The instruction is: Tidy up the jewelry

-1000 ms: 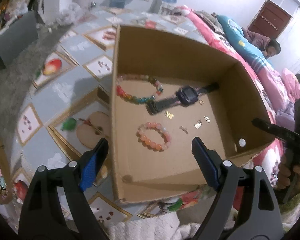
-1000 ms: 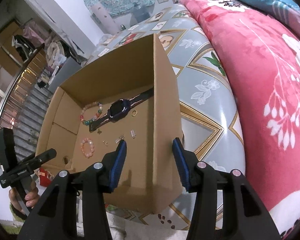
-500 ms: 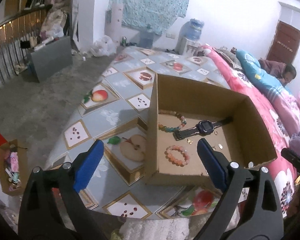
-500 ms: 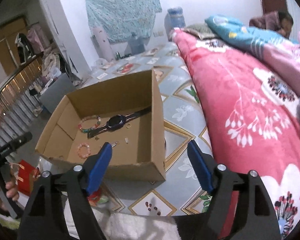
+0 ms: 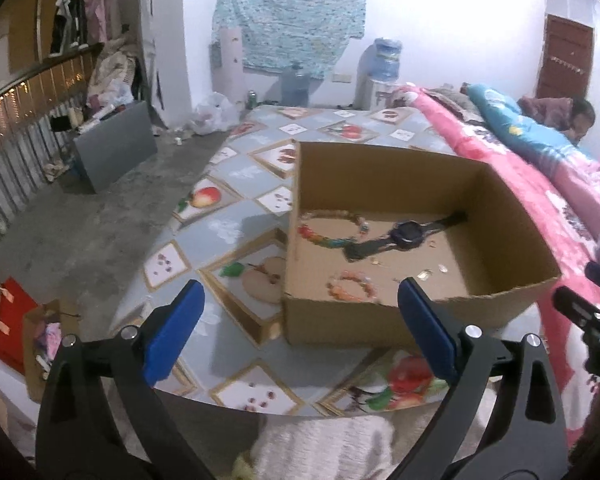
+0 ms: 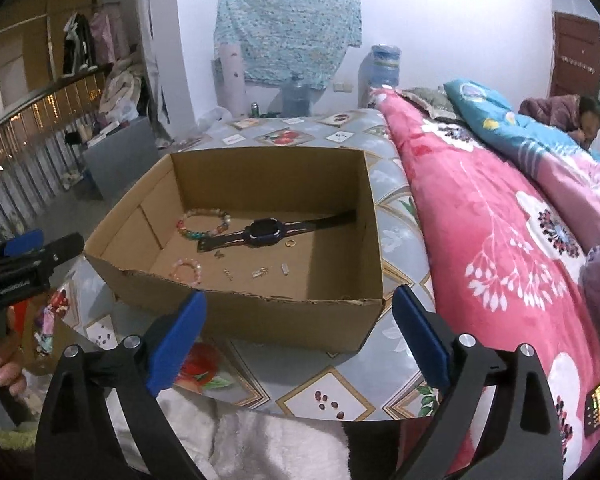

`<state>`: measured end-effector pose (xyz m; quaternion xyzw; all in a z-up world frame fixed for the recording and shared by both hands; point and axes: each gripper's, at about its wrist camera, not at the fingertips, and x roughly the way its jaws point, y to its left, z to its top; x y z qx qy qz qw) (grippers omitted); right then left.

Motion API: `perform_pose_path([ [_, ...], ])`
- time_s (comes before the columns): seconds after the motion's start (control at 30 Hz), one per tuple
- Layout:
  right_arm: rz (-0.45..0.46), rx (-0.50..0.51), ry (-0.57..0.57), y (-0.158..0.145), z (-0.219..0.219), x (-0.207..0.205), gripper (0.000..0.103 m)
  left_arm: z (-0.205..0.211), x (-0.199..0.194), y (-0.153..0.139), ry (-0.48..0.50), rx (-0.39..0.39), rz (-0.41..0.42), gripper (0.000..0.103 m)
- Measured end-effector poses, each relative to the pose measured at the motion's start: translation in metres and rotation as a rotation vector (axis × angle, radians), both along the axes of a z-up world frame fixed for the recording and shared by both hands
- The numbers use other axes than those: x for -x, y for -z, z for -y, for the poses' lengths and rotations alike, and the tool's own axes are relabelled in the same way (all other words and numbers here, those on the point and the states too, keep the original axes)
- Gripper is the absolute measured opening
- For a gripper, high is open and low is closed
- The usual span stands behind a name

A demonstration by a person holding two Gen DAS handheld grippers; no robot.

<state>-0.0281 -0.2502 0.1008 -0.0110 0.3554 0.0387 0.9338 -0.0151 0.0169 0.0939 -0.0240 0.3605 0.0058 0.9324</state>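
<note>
**Both claws empty, everything's sitting in the box**

So here's where I'm at. My left gripper [image 5: 298,330] is spread wide and opening a last bit more, nothing between the blue pads. My right gripper [image 6: 298,330] is the same deal, jaws opening, nothing in them. Both hang near the front edge of the open brown cardboard box [image 6: 260,308], which sits on the fruit-patterned grey-blue tablecloth [image 6: 328,392], with the pink floral blanket [image 6: 480,208] off to the right.

The jewelry is all down on the box floor, past the near wall from me. The black digital wristwatch [image 6: 265,232] is the big piece: laid flat, strap stretched out, long axis running from near-left to far-right, its far end touching the back wall. Just left of it lies the multicoloured bead bracelet [image 6: 204,224], and nearer to me on the left the pink bead bracelet [image 6: 186,272]. Some tiny gold bits, a small gold ring [image 6: 290,243] among them, are scattered to the right.

My guess: the right claw looks straight into the box, so it's better placed for the watch, gripping across the strap. The left one [image 6: 24,252] sits off the left corner, closer to the bracelets.
</note>
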Motion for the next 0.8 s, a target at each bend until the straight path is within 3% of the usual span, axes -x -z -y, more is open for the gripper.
perform_pose_path([
  [0.27, 0.016, 0.014, 0.027, 0.002, -0.006, 0.005, 0.096, 0.023, 0.004, 0.015, 0.048, -0.018, -0.054, 0.094],
  [0.43, 0.009, -0.073, 0.037, 0.007, -0.001, 0.007, 0.096, 0.031, 0.005, 0.019, 0.050, -0.034, -0.065, 0.094],
  [0.63, -0.143, -0.085, 0.043, 0.030, 0.002, -0.007, 0.097, 0.036, -0.005, 0.038, 0.048, -0.008, -0.162, 0.094],
  [0.8, -0.269, -0.120, 0.041, 0.051, 0.006, -0.018, 0.096, 0.045, -0.013, 0.052, 0.024, -0.037, -0.231, 0.094],
])
